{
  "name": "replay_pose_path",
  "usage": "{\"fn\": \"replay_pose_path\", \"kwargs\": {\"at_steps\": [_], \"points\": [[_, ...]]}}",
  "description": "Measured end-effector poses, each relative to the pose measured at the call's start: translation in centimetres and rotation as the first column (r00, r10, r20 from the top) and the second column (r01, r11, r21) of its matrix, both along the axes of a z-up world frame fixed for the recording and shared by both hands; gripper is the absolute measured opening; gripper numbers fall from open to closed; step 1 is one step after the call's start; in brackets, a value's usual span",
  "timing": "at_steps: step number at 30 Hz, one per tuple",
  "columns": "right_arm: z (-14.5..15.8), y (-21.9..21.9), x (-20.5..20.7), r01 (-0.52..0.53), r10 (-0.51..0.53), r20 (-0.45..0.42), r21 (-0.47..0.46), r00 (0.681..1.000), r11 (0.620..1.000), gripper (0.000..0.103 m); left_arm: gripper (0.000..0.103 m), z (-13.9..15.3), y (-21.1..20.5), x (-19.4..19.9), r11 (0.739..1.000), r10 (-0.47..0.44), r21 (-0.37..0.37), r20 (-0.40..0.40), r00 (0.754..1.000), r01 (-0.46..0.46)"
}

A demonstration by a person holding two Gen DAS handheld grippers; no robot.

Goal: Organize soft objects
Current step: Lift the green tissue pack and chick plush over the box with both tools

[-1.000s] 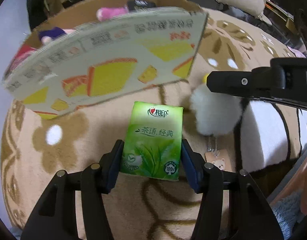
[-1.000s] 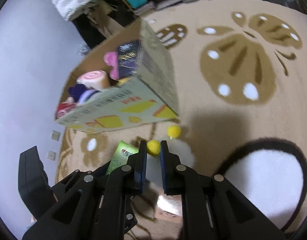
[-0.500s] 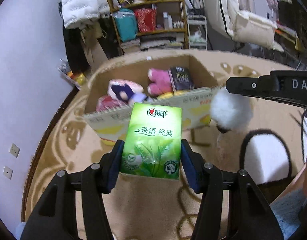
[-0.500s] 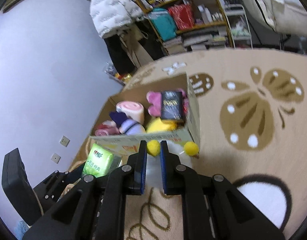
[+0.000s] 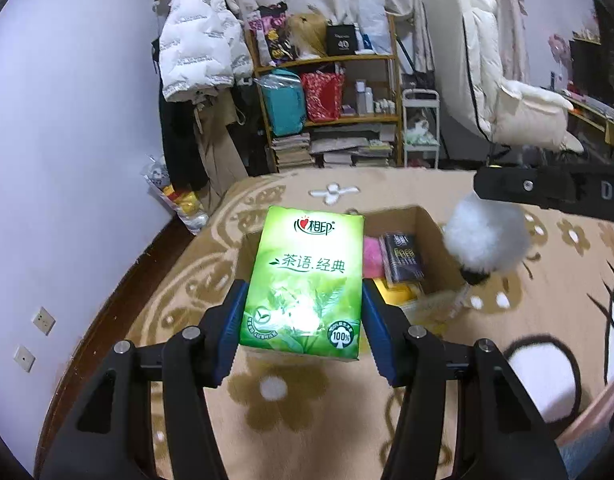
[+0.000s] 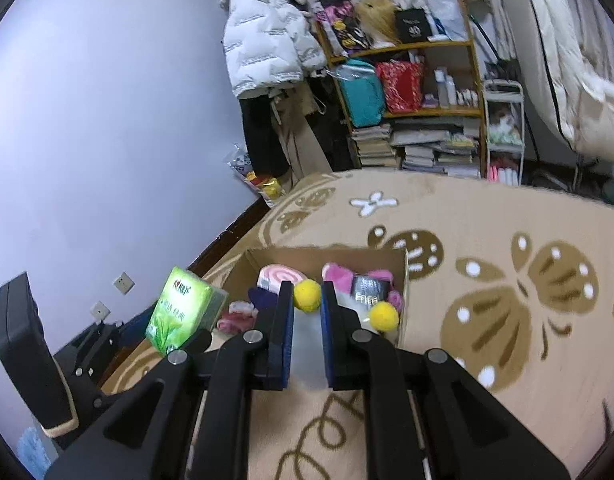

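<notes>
My left gripper is shut on a green tissue pack and holds it in the air in front of the open cardboard box. The pack also shows in the right wrist view. My right gripper is shut on a white fluffy toy with yellow pom-poms, held above the box's near edge. The toy hangs under the right gripper in the left wrist view. The box holds a pink roll toy, pink plush and a dark pack.
A beige patterned rug covers the floor. A cluttered shelf with books and bags stands behind the box. A white jacket hangs at the back left. The purple wall is at the left.
Both grippers rose and drew back with their loads. The view now looks down into the box from above, and the room behind shows.
</notes>
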State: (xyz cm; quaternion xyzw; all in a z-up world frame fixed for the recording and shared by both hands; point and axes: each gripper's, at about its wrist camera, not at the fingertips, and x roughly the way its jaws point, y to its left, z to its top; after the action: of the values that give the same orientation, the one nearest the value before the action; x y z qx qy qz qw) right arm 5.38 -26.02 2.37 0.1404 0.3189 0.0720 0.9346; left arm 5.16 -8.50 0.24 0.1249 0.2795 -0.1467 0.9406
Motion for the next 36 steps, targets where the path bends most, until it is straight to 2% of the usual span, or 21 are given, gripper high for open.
{"fn": "replay_pose_path", "kwargs": {"at_steps": [9, 14, 17, 23, 28, 31, 34, 36], "points": [[3.0, 1.4, 3.8, -0.045, 0.048, 0.027, -0.111, 0.998, 0.993, 0.013, 0.055, 0.3, 0.1, 4.1, 0.997, 0.074, 0.017, 0.024, 0.997, -0.074], [2.9, 1.7, 6.0, -0.059, 0.062, 0.015, -0.149, 0.998, 0.987, 0.013, 0.055, -0.6, 0.0, 5.9, 0.995, 0.098, 0.016, 0.008, 0.995, -0.098], [1.7, 1.6, 7.0, -0.066, 0.064, -0.015, -0.154, 0.998, 0.986, 0.013, 0.055, -1.6, -0.4, 7.3, 0.996, 0.09, 0.02, -0.028, 0.996, -0.089], [-2.8, 1.3, 8.3, -0.082, 0.067, -0.113, -0.133, 0.991, 0.988, 0.013, 0.055, -3.8, -0.8, 8.8, 0.996, 0.083, 0.025, -0.1, 0.992, -0.081], [-6.1, 0.9, 9.0, -0.088, 0.065, -0.209, -0.104, 0.976, 0.991, 0.013, 0.055, -4.5, -1.3, 9.3, 0.996, 0.087, 0.036, -0.1, 0.991, -0.084], [-7.0, 0.3, 9.0, -0.083, 0.071, -0.232, -0.041, 0.97, 0.996, 0.015, 0.056, -4.5, -1.4, 9.5, 0.997, 0.074, 0.019, -0.113, 0.991, -0.073], [-7.0, 0.0, 8.9, -0.078, 0.069, -0.231, -0.031, 0.97, 0.996, 0.016, 0.058, -4.5, -1.5, 9.5, 0.997, 0.074, 0.019, -0.117, 0.99, -0.072], [-6.9, -0.1, 8.9, -0.071, 0.06, -0.232, -0.037, 0.971, 0.997, 0.016, 0.066, -4.5, -1.5, 9.5, 0.998, 0.069, 0.02, -0.124, 0.99, -0.067]]}}
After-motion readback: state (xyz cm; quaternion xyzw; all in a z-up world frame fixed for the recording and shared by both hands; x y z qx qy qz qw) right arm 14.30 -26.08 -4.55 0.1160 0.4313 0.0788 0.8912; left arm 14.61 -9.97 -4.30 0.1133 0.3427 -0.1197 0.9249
